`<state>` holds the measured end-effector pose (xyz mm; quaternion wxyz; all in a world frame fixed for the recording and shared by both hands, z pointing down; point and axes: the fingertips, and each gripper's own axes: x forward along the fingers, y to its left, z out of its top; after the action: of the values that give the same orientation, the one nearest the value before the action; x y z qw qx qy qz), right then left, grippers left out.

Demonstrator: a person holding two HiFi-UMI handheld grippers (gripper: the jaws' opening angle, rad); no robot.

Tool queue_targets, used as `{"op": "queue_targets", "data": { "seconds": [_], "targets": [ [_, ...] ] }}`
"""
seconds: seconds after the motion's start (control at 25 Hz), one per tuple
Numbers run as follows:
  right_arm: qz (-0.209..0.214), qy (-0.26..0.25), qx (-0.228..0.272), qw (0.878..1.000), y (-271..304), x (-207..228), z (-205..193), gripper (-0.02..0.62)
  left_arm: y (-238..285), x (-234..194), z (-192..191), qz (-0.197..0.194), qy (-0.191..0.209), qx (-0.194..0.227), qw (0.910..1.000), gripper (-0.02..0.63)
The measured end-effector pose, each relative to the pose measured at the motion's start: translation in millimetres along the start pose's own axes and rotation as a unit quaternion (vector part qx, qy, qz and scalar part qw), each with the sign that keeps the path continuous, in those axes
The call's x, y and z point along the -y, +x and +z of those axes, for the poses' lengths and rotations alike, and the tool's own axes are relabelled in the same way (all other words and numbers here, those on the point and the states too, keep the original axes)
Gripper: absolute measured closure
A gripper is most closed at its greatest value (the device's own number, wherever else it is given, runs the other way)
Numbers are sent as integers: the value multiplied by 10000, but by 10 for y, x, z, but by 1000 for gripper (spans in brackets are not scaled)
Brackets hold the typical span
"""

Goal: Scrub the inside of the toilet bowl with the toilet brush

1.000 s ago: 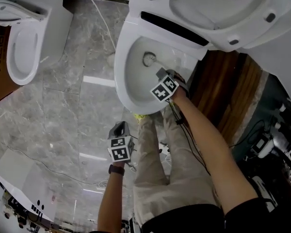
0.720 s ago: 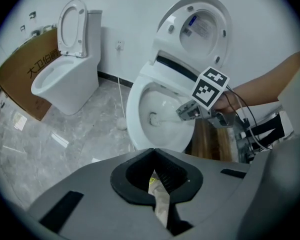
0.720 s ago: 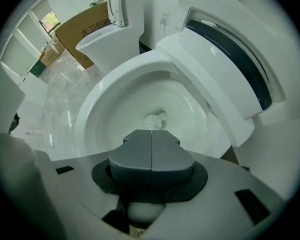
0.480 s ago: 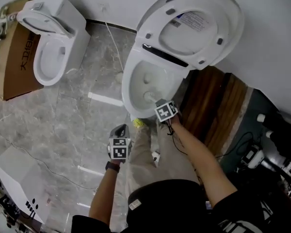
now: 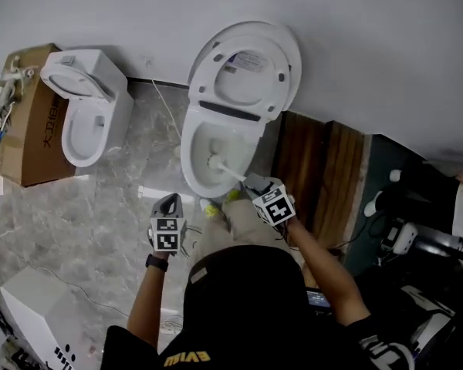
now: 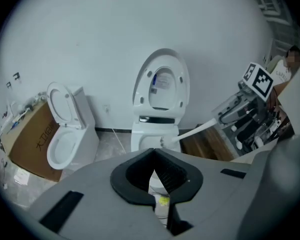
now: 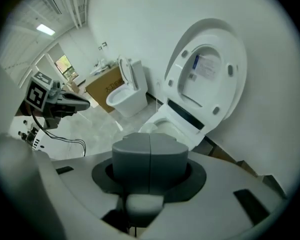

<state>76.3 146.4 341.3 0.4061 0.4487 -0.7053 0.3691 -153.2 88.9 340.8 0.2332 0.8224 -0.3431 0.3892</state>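
Observation:
The white toilet stands with its lid raised against the wall. The toilet brush head sits inside the bowl, and its white handle slants back to my right gripper. That gripper hovers over the bowl's front right rim, shut on the handle. In the right gripper view the jaws are pressed together and hide the handle, with the bowl beyond. My left gripper hangs over the floor to the left of the bowl, shut with nothing in it.
A second toilet stands at the left beside a cardboard box. A cable runs along the marble floor. Wooden boards lie right of the toilet, with cluttered gear further right. A white box sits lower left.
The head view has pulled back and up, so the toilet looks smaller. My right gripper has drawn back from inside the bowl to its front rim; the brush head stays in the bowl.

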Motion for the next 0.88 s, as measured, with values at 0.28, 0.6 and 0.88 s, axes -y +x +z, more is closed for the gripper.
{"op": "queue_targets", "data": {
  "seconds": [0.28, 0.6, 0.88],
  "targets": [
    [77, 1187, 718, 9903, -642, 86, -85, 442, -366, 89, 849, 245, 367, 391, 9983, 588],
    [-34, 1906, 735, 9789, -557, -199, -182, 442, -543, 130, 1264, -45, 1107, 579, 9922, 588],
    [-1068, 3239, 1086, 9338, -738, -611, -131, 441, -385, 87, 1282, -1271, 1982, 521, 9705, 586]
  ]
}}
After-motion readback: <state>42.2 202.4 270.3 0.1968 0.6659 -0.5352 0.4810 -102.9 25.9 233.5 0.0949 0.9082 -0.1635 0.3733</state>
